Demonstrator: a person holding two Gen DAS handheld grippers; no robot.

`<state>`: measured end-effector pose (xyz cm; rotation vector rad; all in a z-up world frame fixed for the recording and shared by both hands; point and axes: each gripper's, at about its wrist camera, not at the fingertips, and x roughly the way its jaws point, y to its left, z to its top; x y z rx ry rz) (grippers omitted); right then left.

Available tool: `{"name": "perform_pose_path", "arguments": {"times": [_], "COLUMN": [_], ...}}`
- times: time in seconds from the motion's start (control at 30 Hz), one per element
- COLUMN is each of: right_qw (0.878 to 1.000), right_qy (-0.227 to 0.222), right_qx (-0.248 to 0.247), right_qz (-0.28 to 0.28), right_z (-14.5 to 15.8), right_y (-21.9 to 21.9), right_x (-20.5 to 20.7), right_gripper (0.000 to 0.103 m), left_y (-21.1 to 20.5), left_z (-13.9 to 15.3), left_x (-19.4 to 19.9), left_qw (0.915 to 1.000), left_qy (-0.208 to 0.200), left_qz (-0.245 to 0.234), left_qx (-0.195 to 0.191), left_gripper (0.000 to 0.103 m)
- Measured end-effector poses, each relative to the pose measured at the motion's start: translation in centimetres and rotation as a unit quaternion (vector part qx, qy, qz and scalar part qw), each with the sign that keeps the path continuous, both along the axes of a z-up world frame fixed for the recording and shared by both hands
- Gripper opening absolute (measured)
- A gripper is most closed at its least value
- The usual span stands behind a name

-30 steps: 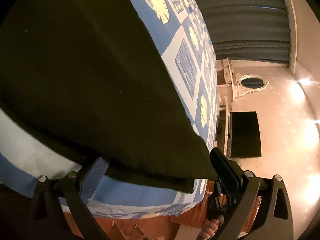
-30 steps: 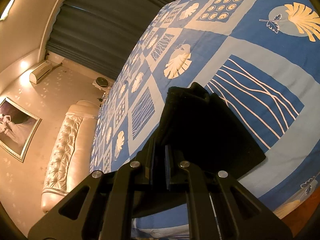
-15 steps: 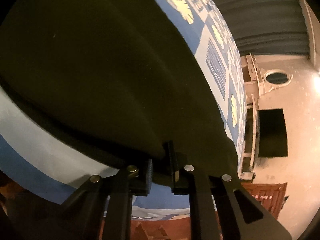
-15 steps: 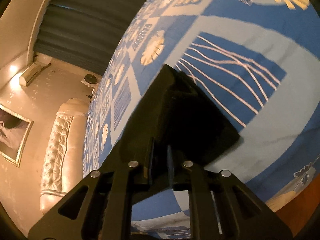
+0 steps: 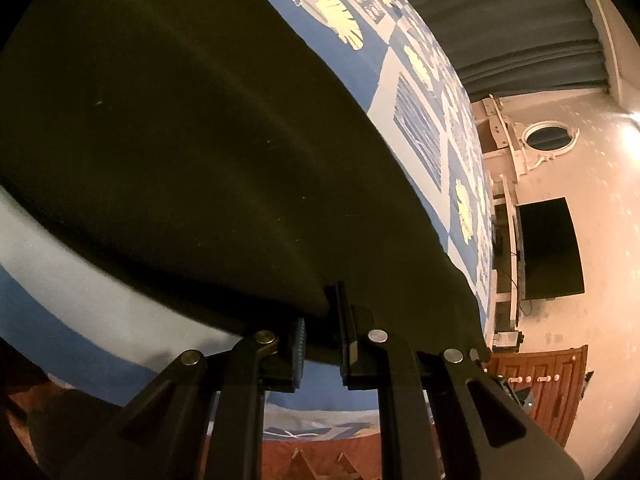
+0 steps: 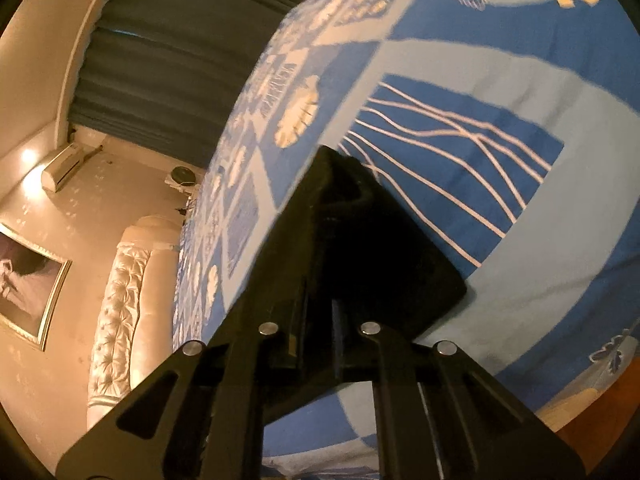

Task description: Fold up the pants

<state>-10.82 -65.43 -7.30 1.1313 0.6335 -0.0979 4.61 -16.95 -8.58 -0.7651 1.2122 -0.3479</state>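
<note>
Dark olive pants (image 5: pixel 200 140) lie spread on a bed with a blue and white patterned cover (image 5: pixel 420 136). In the left wrist view the cloth fills most of the frame. My left gripper (image 5: pixel 322 320) is shut on the near edge of the pants. In the right wrist view the pants (image 6: pixel 360 248) look black, and a narrow end rises in a peak from the cover (image 6: pixel 520 240). My right gripper (image 6: pixel 318 320) is shut on that end, lifted a little off the bed.
Dark curtains (image 6: pixel 168 64) hang behind the bed. A padded cream headboard (image 6: pixel 120 300) and a framed picture (image 6: pixel 28 280) are at the left. A black TV (image 5: pixel 552 248), a round mirror (image 5: pixel 550 138) and a wooden door (image 5: pixel 540 392) are at the right.
My left gripper was open a second ago and has shut on the pants' edge. My right gripper stays shut and has lifted and tilted with its end of the pants.
</note>
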Motion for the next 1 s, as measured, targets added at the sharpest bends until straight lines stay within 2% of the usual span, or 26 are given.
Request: {"name": "perform_pose_path", "arguments": {"times": [0.1,0.17,0.27,0.47,0.67,0.7,0.73,0.77,0.8,0.83,0.87,0.93,0.97,1.0], "right_qw": [1.000,1.000,0.999,1.000,0.999,0.999,0.999,0.999,0.999,0.999,0.998,0.998,0.999,0.999], "right_qy": [0.008,0.029,0.033,0.030,0.042,0.042,0.043,0.041,0.038,0.037,0.037,0.024,0.018,0.011], "right_qx": [-0.004,-0.002,0.019,-0.006,0.003,0.002,-0.003,-0.008,-0.016,-0.022,-0.028,-0.027,-0.015,0.003], "right_qz": [0.006,0.000,-0.008,-0.003,-0.007,-0.010,-0.014,-0.020,-0.028,-0.029,-0.031,-0.043,-0.039,-0.031], "right_z": [-0.3,-1.8,-3.2,-1.9,-2.9,-2.6,-2.2,-1.8,-1.3,-0.9,-0.6,-0.2,-0.4,-0.7], "right_y": [0.1,-0.2,-0.7,-0.3,-0.8,-0.9,-1.2,-1.5,-1.9,-2.4,-2.8,-4.0,-4.4,-4.8], "right_x": [-0.9,-1.5,-1.8,-2.1,-3.2,-3.5,-3.9,-4.3,-4.9,-5.3,-5.6,-6.4,-6.5,-6.4], "right_gripper": [0.008,0.008,0.007,0.007,0.007,0.007,0.009,0.014,0.019,0.031,0.042,0.051,0.059,0.060], "left_y": [0.1,-0.1,-0.3,-0.6,-1.1,-1.0,-1.0,-1.0,-0.9,-0.7,-0.6,-0.3,-0.2,0.2], "left_z": [0.4,0.3,-0.4,-0.7,0.1,0.3,0.6,1.1,1.5,2.2,2.6,3.8,4.2,4.8], "left_x": [-0.5,-0.8,-0.9,-0.5,-1.0,-1.1,-1.2,-1.5,-1.7,-2.2,-2.6,-3.0,-3.0,-2.9], "left_qw": [0.9999,0.9995,0.9993,0.9990,0.9957,0.9955,0.9952,0.9945,0.9937,0.9922,0.9910,0.9864,0.9837,0.9806], "left_qy": [-0.009,-0.013,-0.010,-0.008,-0.043,-0.046,-0.049,-0.058,-0.065,-0.081,-0.092,-0.116,-0.125,-0.138], "left_qz": [-0.011,-0.023,-0.029,-0.032,-0.063,-0.066,-0.070,-0.077,-0.081,-0.085,-0.089,-0.108,-0.119,-0.128], "left_qx": [0.006,0.015,0.022,0.029,0.052,0.050,0.046,0.041,0.042,0.041,0.040,0.043,0.050,0.055], "left_gripper": [0.013,0.013,0.013,0.013,0.016,0.023,0.038,0.060,0.071,0.081,0.081,0.082,0.083,0.083]}}
